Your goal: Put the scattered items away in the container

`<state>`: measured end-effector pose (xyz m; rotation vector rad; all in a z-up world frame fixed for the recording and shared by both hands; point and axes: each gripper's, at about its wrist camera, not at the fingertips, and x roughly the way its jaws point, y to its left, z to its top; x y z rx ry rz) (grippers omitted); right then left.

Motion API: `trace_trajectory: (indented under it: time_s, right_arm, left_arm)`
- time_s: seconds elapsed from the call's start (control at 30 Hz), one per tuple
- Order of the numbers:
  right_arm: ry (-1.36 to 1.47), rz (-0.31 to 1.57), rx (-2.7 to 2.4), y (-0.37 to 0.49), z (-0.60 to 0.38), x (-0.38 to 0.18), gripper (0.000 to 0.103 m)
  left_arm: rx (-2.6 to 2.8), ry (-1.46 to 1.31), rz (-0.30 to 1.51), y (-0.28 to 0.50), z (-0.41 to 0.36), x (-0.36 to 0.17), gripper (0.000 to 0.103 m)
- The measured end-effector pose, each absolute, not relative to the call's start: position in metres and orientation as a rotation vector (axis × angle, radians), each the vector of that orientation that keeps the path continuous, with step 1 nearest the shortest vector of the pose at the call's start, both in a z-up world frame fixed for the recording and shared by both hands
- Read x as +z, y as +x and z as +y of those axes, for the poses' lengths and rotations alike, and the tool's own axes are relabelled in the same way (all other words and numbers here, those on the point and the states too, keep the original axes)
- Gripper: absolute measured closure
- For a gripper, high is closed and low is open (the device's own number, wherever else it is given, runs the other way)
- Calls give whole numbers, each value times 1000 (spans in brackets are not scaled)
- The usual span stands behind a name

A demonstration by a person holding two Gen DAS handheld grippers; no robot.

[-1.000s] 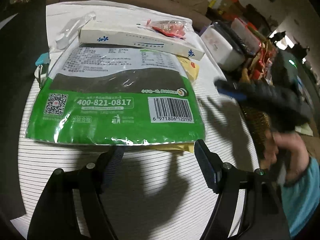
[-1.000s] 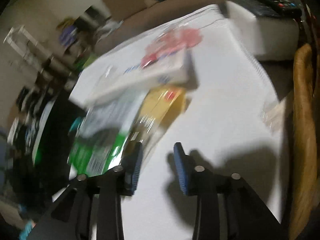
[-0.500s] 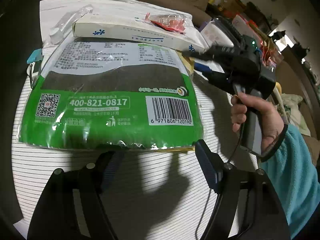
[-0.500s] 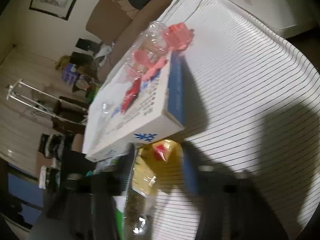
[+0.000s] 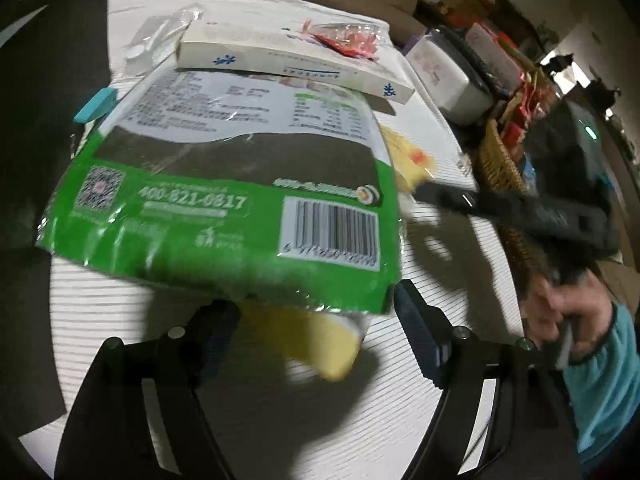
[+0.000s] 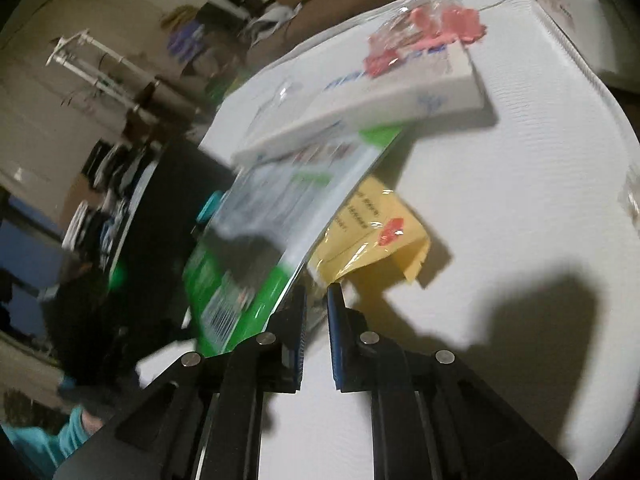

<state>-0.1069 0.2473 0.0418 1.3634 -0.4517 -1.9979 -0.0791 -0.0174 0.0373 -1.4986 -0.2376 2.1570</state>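
A green and white seaweed packet [image 5: 224, 204] lies on the striped white table, its right edge lifted. My right gripper [image 6: 317, 312] is shut on that edge of the seaweed packet [image 6: 256, 248]; in the left wrist view it reaches in from the right [image 5: 424, 194]. A yellow packet [image 5: 404, 160] lies under it and also shows in the right wrist view [image 6: 372, 232]. A long white box [image 5: 288, 60] rests on the far end of the green packet, with a clear bag of red pieces [image 5: 344, 38] on top. My left gripper [image 5: 316, 332] is open, just in front of the packet's near edge.
A woven basket [image 5: 500, 160] with snack packs stands off the table's right edge. A white container [image 5: 452, 80] sits beyond it. A teal clip [image 5: 94, 106] and a clear bag [image 5: 160, 40] lie at the left. Dark floor surrounds the table.
My right gripper has come in from the right and closed on the green packet's right edge, lifting it. The yellow packet now shows beneath. The left gripper has stayed open.
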Motion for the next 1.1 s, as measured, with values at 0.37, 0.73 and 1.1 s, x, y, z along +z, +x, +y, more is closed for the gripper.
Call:
trace_trajectory:
  time_s: [0.37,0.73,1.1]
  right_arm:
    - [1329,-1,-2282,-72,231,83,34]
    - [1460,-404,-2181,-142,238,27,55]
    - [1527,-191,-2050,-42,232,48,55]
  left_arm:
    - [2195,-1559,-69,-62,-34,33,27]
    - [2192,-1450,-47,-67,-11,31,30]
    - [2047,-1464,4,-3,-9,49,30]
